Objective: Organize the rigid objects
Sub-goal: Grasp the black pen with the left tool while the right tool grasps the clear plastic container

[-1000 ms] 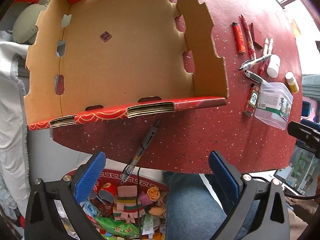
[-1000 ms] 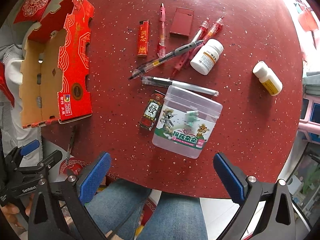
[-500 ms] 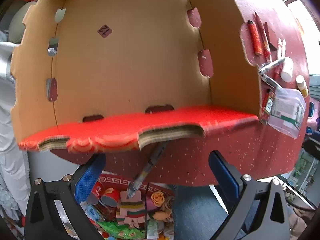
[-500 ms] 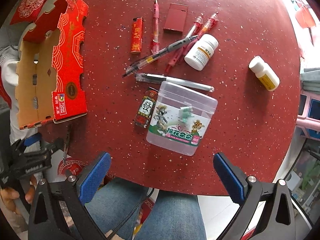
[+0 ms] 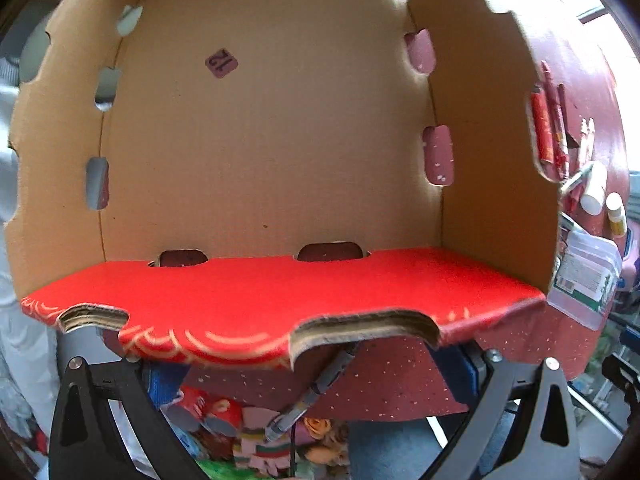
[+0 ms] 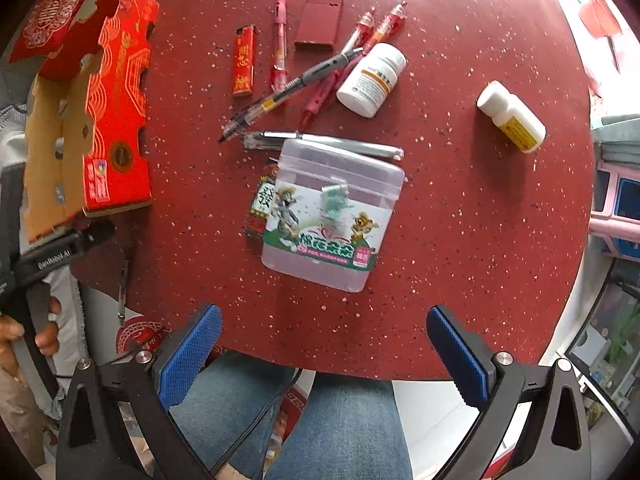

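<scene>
Red cardboard box (image 5: 280, 160) at the left counter (image 6: 460, 240) edge, left gripper (image 5: 304, 364) jaws wide apart, near box wall seemingly between them, right gripper (image 6: 324, 356) jaws wide open and empty, clear plastic case (image 6: 332, 216), pens (image 6: 296, 84), bottles (image 6: 372, 80) mid-counter.

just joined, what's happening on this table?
A person is tidying loose items on a red table. The left hand-held gripper is open and pushed up against the near flap of the empty cardboard box. The right hand-held gripper hovers open, holding nothing, near the plastic case. Pens, lighter and two bottles lie unsorted on the table.
</scene>
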### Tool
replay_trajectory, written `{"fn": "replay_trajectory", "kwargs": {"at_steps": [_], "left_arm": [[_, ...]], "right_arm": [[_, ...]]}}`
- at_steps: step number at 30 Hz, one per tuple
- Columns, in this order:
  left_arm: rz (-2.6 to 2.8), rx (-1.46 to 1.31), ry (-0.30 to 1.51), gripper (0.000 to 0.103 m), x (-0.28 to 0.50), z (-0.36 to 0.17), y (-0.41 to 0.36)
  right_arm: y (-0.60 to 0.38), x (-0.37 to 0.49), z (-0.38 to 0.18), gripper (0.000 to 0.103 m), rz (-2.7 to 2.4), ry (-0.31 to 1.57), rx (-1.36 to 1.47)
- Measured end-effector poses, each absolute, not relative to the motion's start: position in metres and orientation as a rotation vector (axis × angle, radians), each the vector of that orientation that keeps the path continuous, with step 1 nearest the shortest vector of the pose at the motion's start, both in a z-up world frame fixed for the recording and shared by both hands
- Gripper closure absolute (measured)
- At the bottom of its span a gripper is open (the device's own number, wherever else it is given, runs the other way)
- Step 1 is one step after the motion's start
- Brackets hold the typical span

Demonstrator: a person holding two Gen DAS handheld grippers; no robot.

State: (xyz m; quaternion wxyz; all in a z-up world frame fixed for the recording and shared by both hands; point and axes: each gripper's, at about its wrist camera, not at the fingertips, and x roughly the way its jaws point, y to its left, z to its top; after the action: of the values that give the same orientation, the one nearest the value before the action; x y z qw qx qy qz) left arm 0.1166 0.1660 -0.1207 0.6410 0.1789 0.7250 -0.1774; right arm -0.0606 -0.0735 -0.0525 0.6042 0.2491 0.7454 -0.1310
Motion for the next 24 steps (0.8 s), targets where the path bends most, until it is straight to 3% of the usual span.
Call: {"fn": "replay_trajectory", "kwargs": {"at_steps": [10,24], "left_arm": [[-0.564,0.724,1.581,0.0,0.014,-0.141,0.174],[-0.604,0.68,1.543,0.0,0.033,-0.153,0.167]], "right_arm": [[-0.072,-0.062,-0.063,0.0,-0.287,1.739,0.594],[-0.079,-0.067,-0.076,0.0,-0.344,1.684,0.678]]}}
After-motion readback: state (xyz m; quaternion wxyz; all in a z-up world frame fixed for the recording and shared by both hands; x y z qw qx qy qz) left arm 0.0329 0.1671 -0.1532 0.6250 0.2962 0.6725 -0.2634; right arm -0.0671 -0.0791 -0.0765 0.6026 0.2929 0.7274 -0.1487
